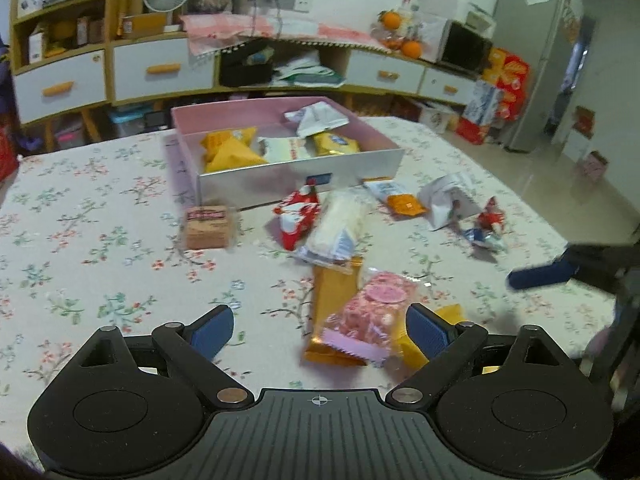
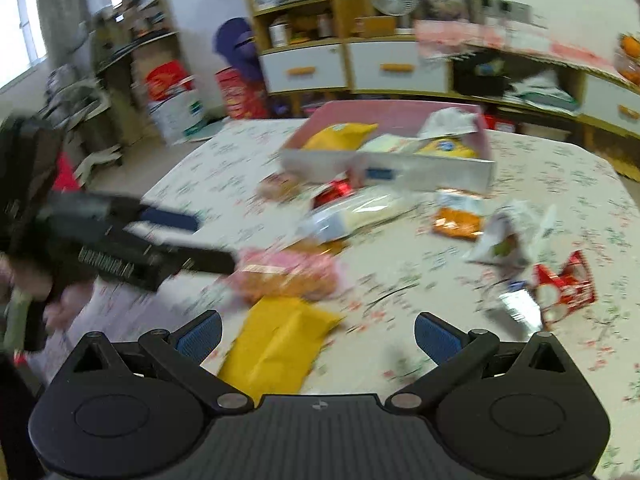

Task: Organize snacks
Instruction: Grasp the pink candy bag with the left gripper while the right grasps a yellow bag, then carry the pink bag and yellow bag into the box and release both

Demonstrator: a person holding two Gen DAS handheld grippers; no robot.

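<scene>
On the table (image 1: 80, 216), loose snacks were found scattered before the box (image 1: 300, 176), itself partly filled. Both the left gripper (image 1: 320, 330) and right gripper (image 2: 318, 334) were held wide and empty. The pink packet (image 1: 370, 312), nearest, should be gripped mid-body.

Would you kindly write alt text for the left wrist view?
The open left gripper hovers over a pink snack packet lying on an orange packet. Beyond, on the floral tablecloth, more snacks lie scattered before a pink box partly filled with packets.
</scene>
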